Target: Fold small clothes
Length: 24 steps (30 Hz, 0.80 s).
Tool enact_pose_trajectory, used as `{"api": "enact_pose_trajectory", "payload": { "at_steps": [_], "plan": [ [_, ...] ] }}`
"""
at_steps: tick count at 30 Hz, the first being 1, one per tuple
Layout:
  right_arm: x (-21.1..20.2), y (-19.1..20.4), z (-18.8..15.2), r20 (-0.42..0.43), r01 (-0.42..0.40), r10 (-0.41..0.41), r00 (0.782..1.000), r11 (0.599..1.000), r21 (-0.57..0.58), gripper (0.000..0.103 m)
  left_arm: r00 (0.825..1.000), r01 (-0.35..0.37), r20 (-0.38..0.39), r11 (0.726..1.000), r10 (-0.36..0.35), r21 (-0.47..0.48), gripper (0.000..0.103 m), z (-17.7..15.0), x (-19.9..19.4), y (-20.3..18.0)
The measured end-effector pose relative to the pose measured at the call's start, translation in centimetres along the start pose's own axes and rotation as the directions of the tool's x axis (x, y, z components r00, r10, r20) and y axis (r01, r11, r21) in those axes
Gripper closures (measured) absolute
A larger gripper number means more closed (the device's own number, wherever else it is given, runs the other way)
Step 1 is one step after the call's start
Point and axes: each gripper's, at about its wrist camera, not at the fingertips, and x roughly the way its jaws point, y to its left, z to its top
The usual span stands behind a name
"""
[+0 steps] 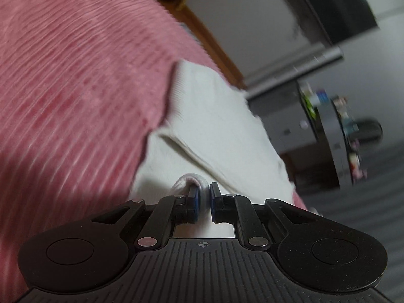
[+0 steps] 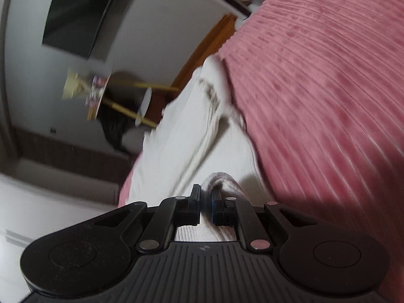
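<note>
A small white garment (image 1: 217, 123) lies folded on a pink ribbed blanket (image 1: 75, 80). My left gripper (image 1: 204, 194) is shut on a bunched edge of the garment, which pokes up between its blue pads. In the right wrist view the same white garment (image 2: 181, 136) lies on the pink blanket (image 2: 315, 88), with a grey print near its far end. My right gripper (image 2: 206, 194) is shut on another bunched edge of the garment. Both views are tilted and blurred by motion.
A wooden bed edge (image 2: 202, 53) runs behind the garment. A dark screen (image 2: 75, 17) hangs on the wall. A small round table with yellow legs (image 2: 121, 98) stands beyond. Shelves with small items (image 1: 341, 131) and a grey floor (image 1: 366, 214) show on the left view's right side.
</note>
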Motion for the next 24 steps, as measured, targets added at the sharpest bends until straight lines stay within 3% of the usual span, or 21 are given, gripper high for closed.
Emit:
{"api": "enact_pose_trajectory", "payload": {
  "at_steps": [2,3,4,5,6,8,11,14,17,20,24],
  "plan": [
    [1.5,-0.2,1.1,0.019,0.016,-0.016,1.0,1.0,0.007,0.092,0.999,-0.032,0.029,0.999,0.032,-0.032,0.086,0.5,1.0,0.6],
    [1.9,-0.2,1.5,0.041,0.046,-0.046,0.998,0.999,-0.002,0.089,0.998,-0.044,0.052,0.997,0.047,-0.055,0.078,0.9,0.9,1.4],
    [2.0,-0.2,1.8,0.075,0.066,-0.065,0.995,0.997,-0.024,0.079,0.996,-0.048,0.072,0.996,0.054,-0.077,0.069,1.0,0.9,1.9],
    [1.7,-0.2,2.0,0.12,0.077,-0.07,0.99,0.996,-0.053,0.075,0.995,-0.04,0.084,0.996,0.046,-0.074,0.066,0.8,0.7,2.3],
    [1.1,0.1,1.9,0.17,0.092,-0.073,0.983,0.99,-0.104,0.072,0.995,-0.038,0.092,0.998,0.042,-0.046,0.065,0.6,0.6,2.4],
    [0.1,0.7,1.3,0.232,0.138,-0.076,0.97,0.954,-0.264,0.071,0.992,-0.083,0.105,0.993,0.074,0.083,0.055,-0.5,0.2,2.0],
    [-0.1,2.0,-0.7,0.246,0.214,-0.099,0.964,0.835,-0.506,0.071,0.982,-0.181,0.116,0.932,0.152,0.313,0.051,-2.8,0.1,0.4],
    [1.3,3.6,-2.9,0.26,0.281,-0.134,0.956,0.674,-0.683,0.071,0.98,-0.194,0.116,0.883,0.159,0.427,0.048,-4.9,0.1,-0.5],
    [2.7,4.6,-4.1,0.286,0.335,-0.176,0.942,0.577,-0.745,0.071,0.982,-0.184,0.123,0.855,0.142,0.485,0.04,-6.2,0.0,-1.1],
    [3.4,5.7,-5.1,0.337,0.376,-0.169,0.926,0.475,-0.796,0.071,0.973,-0.232,0.143,0.795,0.183,0.56,0.04,-6.8,0.9,-1.9],
    [4.2,7.4,-6.2,0.365,0.393,-0.148,0.919,0.36,-0.846,0.071,0.963,-0.269,0.178,0.756,0.202,0.597,0.041,-6.9,2.3,-2.9]
  ]
}}
